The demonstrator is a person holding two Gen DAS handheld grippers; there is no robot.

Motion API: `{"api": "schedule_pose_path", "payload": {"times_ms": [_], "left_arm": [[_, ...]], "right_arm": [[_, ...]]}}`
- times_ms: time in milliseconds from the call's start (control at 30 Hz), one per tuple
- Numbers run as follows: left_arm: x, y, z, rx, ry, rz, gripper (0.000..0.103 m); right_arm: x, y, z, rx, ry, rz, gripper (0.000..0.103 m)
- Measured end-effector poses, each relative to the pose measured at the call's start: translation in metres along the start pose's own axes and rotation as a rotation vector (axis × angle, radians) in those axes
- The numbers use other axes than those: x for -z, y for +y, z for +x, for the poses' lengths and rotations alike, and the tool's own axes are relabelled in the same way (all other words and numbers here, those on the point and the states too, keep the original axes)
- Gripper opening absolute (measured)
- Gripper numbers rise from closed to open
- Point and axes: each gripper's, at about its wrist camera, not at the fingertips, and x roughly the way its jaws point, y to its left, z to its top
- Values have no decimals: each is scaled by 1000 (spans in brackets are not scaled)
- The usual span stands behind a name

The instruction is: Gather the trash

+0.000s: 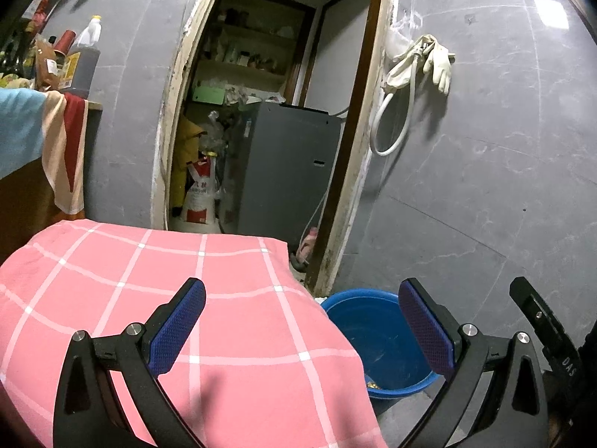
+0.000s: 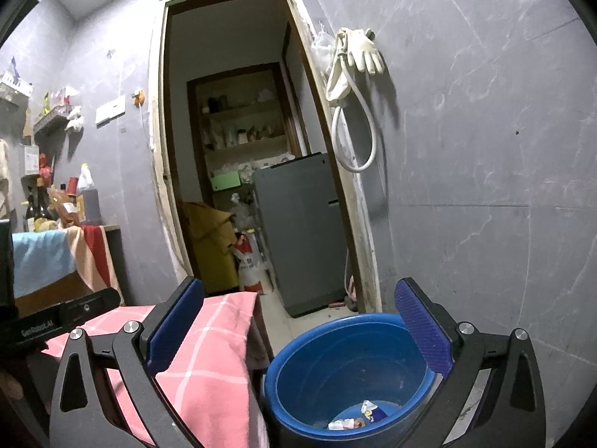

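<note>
A blue plastic bucket [image 2: 347, 366] stands on the floor beside a table draped in a pink checked cloth [image 2: 209, 354]. Small wrappers [image 2: 367, 412] lie at its bottom. My right gripper [image 2: 298, 321] is open and empty, held above the bucket and the cloth's edge. My left gripper [image 1: 302, 321] is open and empty over the pink cloth [image 1: 168, 298], with the bucket [image 1: 377, 339] low to its right. The right gripper's black body [image 1: 541, 321] shows at the right edge of the left wrist view.
A doorway [image 2: 238, 149] opens ahead onto a storeroom with a grey appliance [image 2: 302, 235], sacks and shelves. White gloves and a hose [image 2: 354, 74] hang on the grey wall to the right. A counter with bottles and towels [image 2: 63, 224] stands at the left.
</note>
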Motion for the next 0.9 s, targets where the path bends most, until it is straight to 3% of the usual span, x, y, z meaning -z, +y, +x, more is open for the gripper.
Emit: {"api": "schedule_pose_path", "payload": {"times_ms": [900], "left_arm": [[41,15,-96,-95,-68,56,101]], "right_arm": [[26,54,-79,-37,-24,-39,103]]}}
